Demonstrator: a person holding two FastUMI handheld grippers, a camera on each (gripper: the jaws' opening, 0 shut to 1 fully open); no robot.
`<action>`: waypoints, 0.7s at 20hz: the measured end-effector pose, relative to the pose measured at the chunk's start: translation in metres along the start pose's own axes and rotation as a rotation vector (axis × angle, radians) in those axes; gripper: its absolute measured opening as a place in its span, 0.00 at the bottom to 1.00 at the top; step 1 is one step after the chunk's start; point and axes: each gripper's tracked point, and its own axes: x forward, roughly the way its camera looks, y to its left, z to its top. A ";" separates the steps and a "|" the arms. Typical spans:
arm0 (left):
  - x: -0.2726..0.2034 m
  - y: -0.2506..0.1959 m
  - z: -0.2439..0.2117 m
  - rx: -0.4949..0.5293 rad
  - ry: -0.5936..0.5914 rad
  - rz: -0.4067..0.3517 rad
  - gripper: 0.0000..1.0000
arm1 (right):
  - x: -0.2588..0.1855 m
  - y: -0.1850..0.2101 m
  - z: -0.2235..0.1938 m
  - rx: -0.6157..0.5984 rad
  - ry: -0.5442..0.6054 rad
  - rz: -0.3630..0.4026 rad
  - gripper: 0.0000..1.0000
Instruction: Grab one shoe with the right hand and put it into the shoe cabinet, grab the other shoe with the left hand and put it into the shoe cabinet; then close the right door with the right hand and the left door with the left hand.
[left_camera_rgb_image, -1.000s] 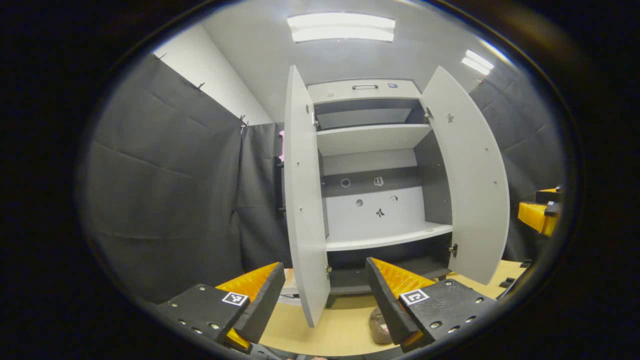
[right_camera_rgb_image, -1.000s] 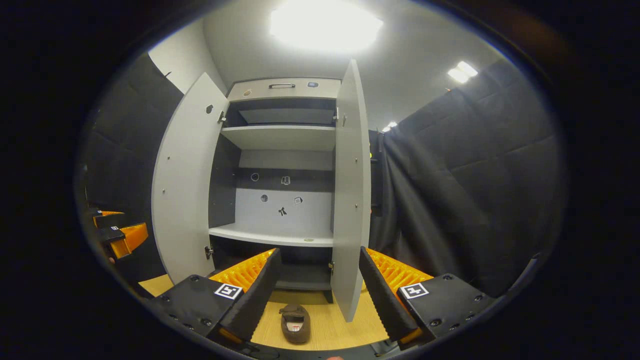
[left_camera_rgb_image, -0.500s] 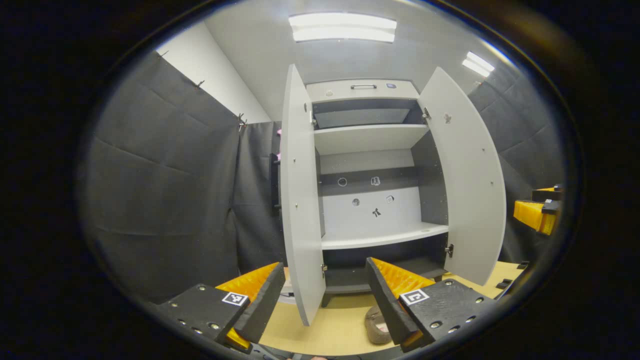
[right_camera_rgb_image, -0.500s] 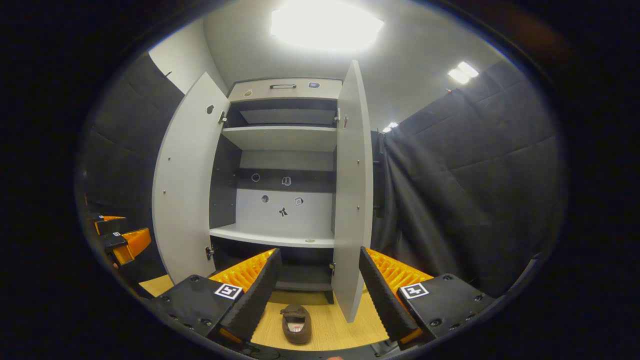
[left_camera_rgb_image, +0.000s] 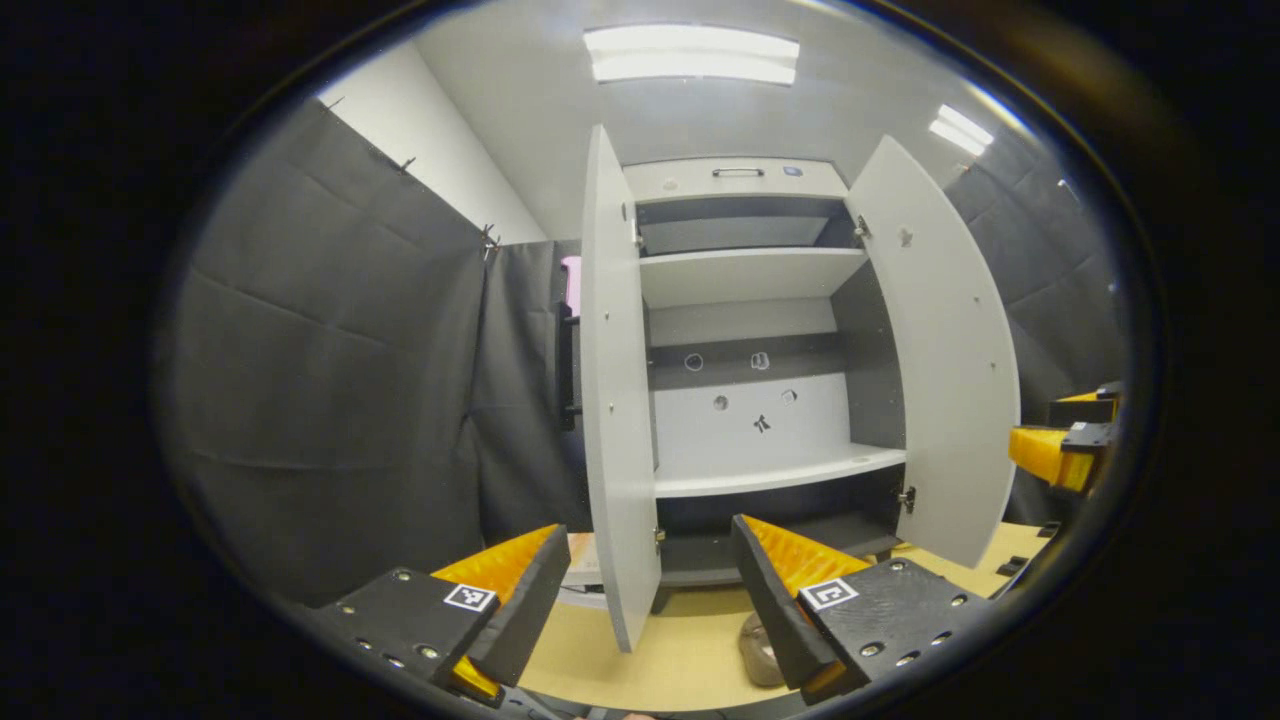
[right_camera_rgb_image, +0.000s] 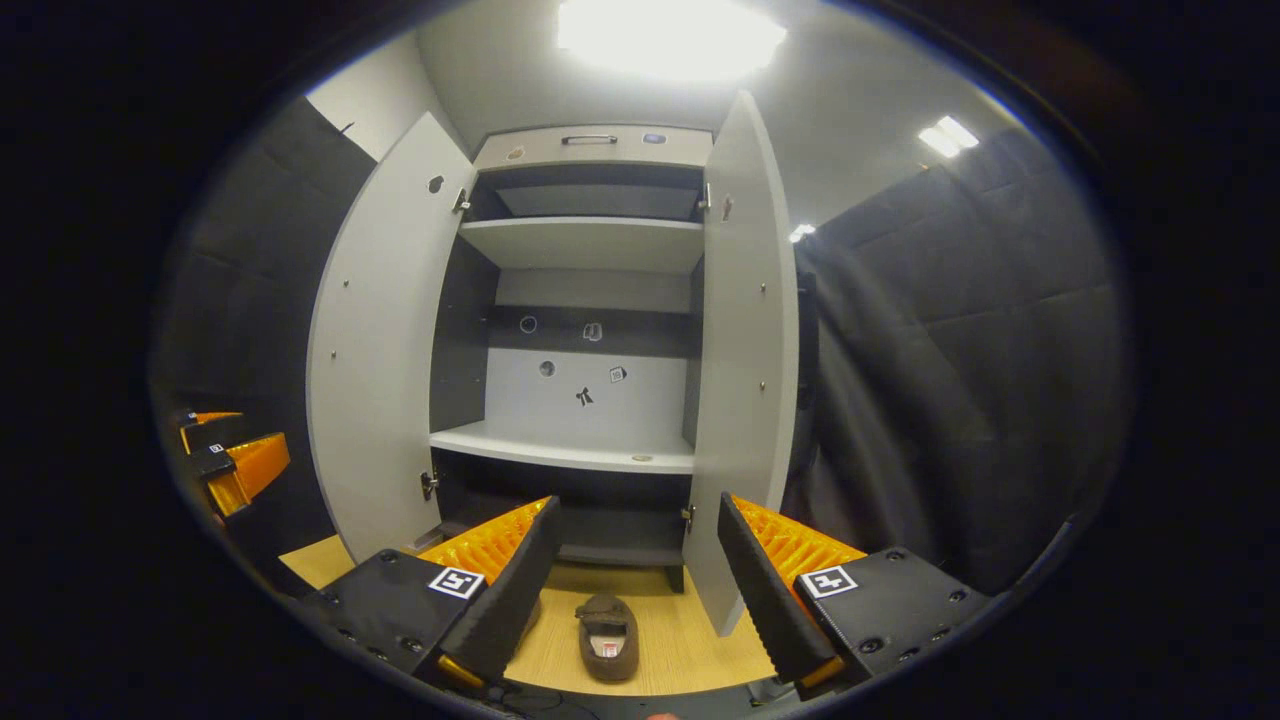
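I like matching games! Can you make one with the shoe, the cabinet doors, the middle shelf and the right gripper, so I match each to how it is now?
Things:
1. shoe
2. doors
3. middle shelf
4. right gripper

States:
A. bare
B. open, holding nothing
C. lying on the floor before the cabinet
D. swung wide open

Pairs: 1-C, 2-D, 3-A, 4-B

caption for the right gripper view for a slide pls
Open right gripper above a brown shoe on the wooden floor, facing the open-doored shoe cabinet.
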 end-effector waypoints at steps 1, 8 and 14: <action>0.000 0.001 -0.001 -0.001 0.003 0.000 1.00 | 0.005 0.003 -0.006 -0.004 0.020 0.007 0.99; 0.004 0.009 -0.001 -0.003 0.009 0.039 0.94 | 0.045 0.019 -0.064 -0.066 0.173 0.068 0.99; 0.021 0.005 -0.004 0.003 0.023 0.064 0.94 | 0.085 0.041 -0.137 -0.083 0.334 0.163 0.99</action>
